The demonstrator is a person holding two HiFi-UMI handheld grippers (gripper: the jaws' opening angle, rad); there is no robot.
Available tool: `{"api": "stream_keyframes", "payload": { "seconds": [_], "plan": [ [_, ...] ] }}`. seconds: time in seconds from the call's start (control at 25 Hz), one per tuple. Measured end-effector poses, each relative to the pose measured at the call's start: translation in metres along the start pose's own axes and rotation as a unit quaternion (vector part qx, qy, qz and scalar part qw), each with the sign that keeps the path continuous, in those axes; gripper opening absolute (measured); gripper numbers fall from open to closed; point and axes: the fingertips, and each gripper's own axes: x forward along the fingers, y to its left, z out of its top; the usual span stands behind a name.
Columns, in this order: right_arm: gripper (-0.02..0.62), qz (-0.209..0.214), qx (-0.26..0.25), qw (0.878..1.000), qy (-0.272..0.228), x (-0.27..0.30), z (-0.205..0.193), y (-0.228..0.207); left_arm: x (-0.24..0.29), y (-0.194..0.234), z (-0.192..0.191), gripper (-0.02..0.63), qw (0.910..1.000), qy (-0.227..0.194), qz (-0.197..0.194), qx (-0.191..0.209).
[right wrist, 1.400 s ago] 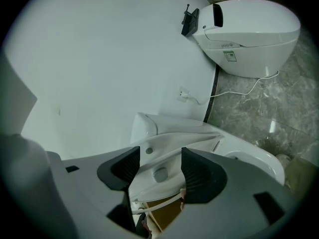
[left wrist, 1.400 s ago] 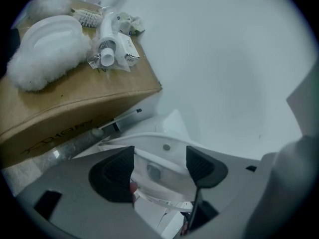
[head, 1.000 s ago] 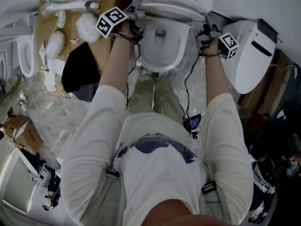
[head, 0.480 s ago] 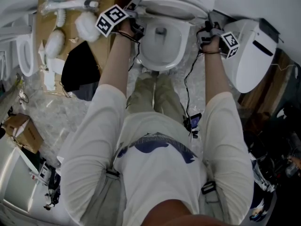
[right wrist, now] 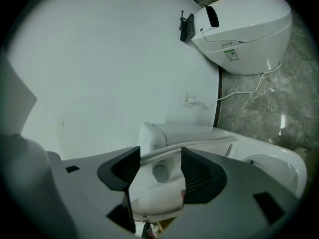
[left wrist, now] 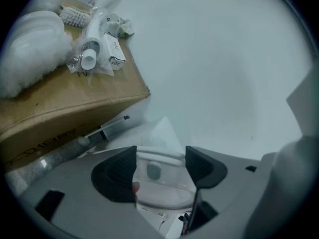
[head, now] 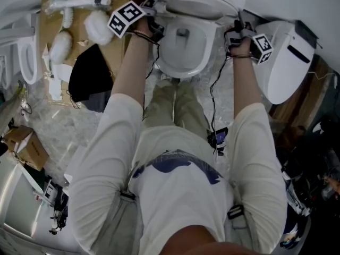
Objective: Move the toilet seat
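Head view: the toilet bowl point(head: 183, 49), upper centre, lay more exposed than a second earlier, because the toilet seat point(head: 194, 4) had risen toward the wall at the frame's top edge; the lift was probably near its end. A second toilet point(head: 281, 62), upper right, and a cardboard box point(left wrist: 60, 108), upper left, left little side room. The left gripper point(left wrist: 159, 169) and right gripper point(right wrist: 158, 172) flanked the seat with jaws apart and nothing clamped.

Left of the toilet point(head: 183, 52), a cardboard box point(left wrist: 75, 98) narrows the gap. On the right, a second toilet point(head: 287, 57) stands near. The wall point(left wrist: 224, 59) closes the far side. Above the bowl, the way is open.
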Motion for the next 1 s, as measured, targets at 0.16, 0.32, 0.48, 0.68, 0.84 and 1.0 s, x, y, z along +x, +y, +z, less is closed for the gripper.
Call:
{"api": "stream_keyframes", "payload": {
  "seconds": [0.16, 0.32, 0.48, 0.68, 0.84, 1.0],
  "plan": [
    [0.267, 0.008, -0.002, 1.000, -0.001, 0.002, -0.001, 0.000, 0.000, 0.000, 0.002, 0.299, 1.0000, -0.002, -0.004, 0.002],
    [0.268, 0.015, 0.000, 1.000, 0.001, 0.003, 0.001, -0.002, 0.001, -0.002, 0.003, 0.299, 0.9999, -0.001, -0.014, 0.010],
    [0.270, 0.020, 0.002, 1.000, 0.001, 0.000, -0.001, -0.001, -0.003, -0.003, 0.011, 0.299, 0.9996, -0.015, -0.022, 0.007],
    [0.215, 0.067, -0.081, 0.994, 0.005, -0.011, -0.002, 0.023, -0.020, -0.005, 0.017, 0.299, 0.9990, -0.024, -0.032, 0.019],
    [0.206, 0.112, -0.183, 0.977, 0.023, -0.033, -0.020, 0.065, -0.049, -0.032, 0.013, 0.299, 0.9958, -0.027, -0.084, 0.025],
    [0.185, 0.133, -0.248, 0.959, 0.019, -0.072, -0.044, 0.100, -0.090, -0.073, 0.002, 0.299, 0.9879, -0.022, -0.122, 0.093]
  ]
}}
